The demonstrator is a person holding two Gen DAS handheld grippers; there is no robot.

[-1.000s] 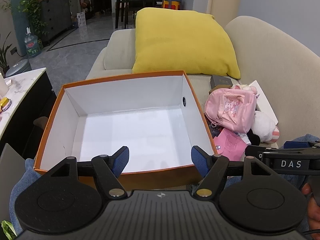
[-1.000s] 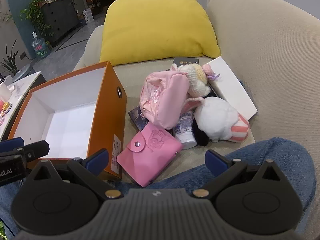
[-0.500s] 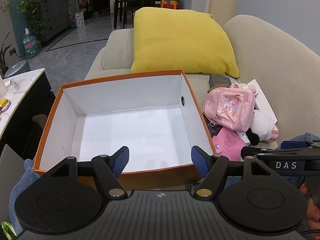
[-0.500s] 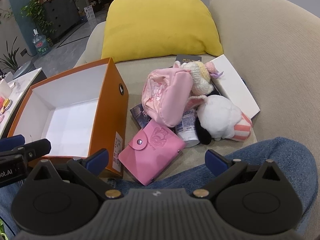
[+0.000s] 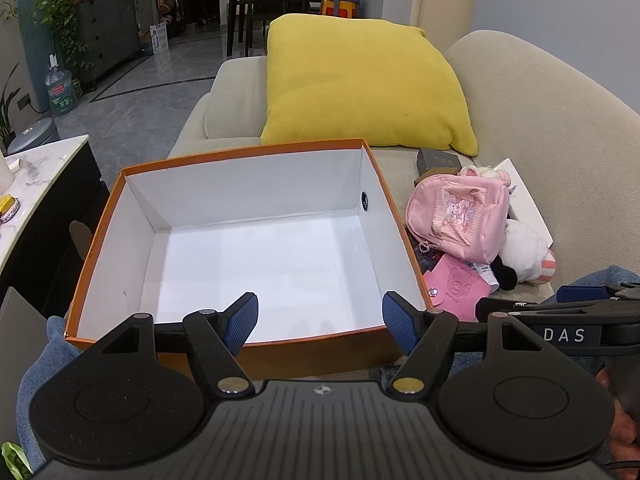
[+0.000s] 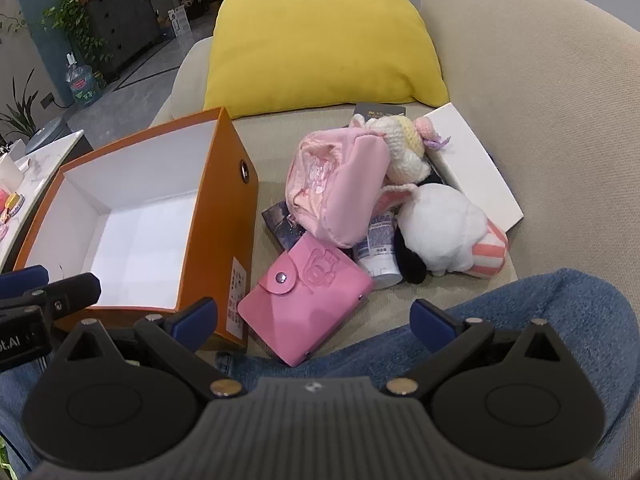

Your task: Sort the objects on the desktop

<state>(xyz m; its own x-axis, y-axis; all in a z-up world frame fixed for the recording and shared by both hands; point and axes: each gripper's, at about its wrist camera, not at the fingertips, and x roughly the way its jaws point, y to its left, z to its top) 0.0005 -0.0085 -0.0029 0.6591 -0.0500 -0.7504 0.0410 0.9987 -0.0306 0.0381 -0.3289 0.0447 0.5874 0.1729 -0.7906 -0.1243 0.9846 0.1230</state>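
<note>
An empty orange box [image 5: 100,232] with a white inside stands on the sofa; it also shows in the right wrist view [image 6: 236,216]. Right of it lies a pile: a pink wallet [image 6: 308,300], a pink pouch [image 6: 340,184], a white plush [image 6: 444,228], a crocheted doll [image 6: 404,144], a white tube [image 6: 378,248] and a flat white box [image 6: 472,164]. My left gripper [image 5: 319,322] is open and empty over the box's near edge. My right gripper [image 6: 314,322] is open and empty just before the wallet.
A yellow cushion [image 6: 324,40] leans at the back of the beige sofa [image 6: 540,100]. A dark small box [image 5: 438,160] lies behind the pile. The person's jeans-clad leg [image 6: 540,308] is at the lower right. A marble-topped table [image 5: 36,176] stands left.
Both views have shifted slightly forward and up; the pile sits a little higher in the right wrist view. Both grippers stay open and empty.
</note>
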